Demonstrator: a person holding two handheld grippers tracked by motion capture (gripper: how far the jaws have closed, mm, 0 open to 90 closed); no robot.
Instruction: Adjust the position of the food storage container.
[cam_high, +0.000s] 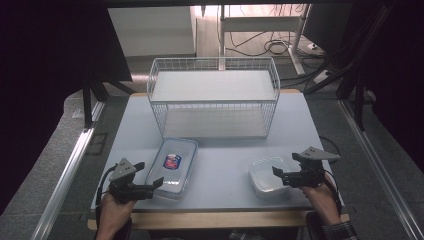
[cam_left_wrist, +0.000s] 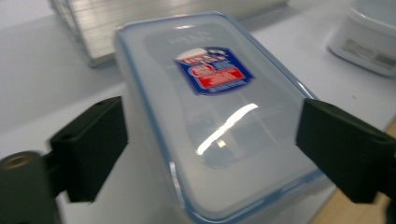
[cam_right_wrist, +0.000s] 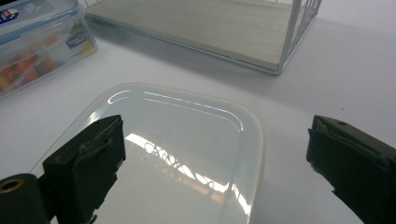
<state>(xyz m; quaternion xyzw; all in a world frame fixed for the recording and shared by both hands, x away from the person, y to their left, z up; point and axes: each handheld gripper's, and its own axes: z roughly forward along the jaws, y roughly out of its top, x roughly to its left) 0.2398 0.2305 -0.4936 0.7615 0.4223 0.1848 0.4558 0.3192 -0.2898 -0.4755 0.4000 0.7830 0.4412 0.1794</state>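
1. Hovering at the near left of the counter (cam_high: 220, 150), the left hand-held gripper (cam_high: 150, 176) has its jaws spread, pointing at the near end of a long clear lidded box (cam_high: 172, 167).
2. In the left gripper view the lidded box (cam_left_wrist: 215, 116) lies between the two black jaws, which stand apart from its sides; whether either pad touches it cannot be told.
3. This box bears a red and blue label (cam_high: 172, 160) on its lid and sits just in front of the white wire rack (cam_high: 215, 95).
4. At the near right, the right hand-held gripper (cam_high: 285, 172) also has its jaws spread, at the right edge of a small square translucent container (cam_high: 267, 176).
5. In the right gripper view that container (cam_right_wrist: 187, 149) lies below and between the open jaws, not pinched.
6. Both boxes rest on the counter, well apart from each other.
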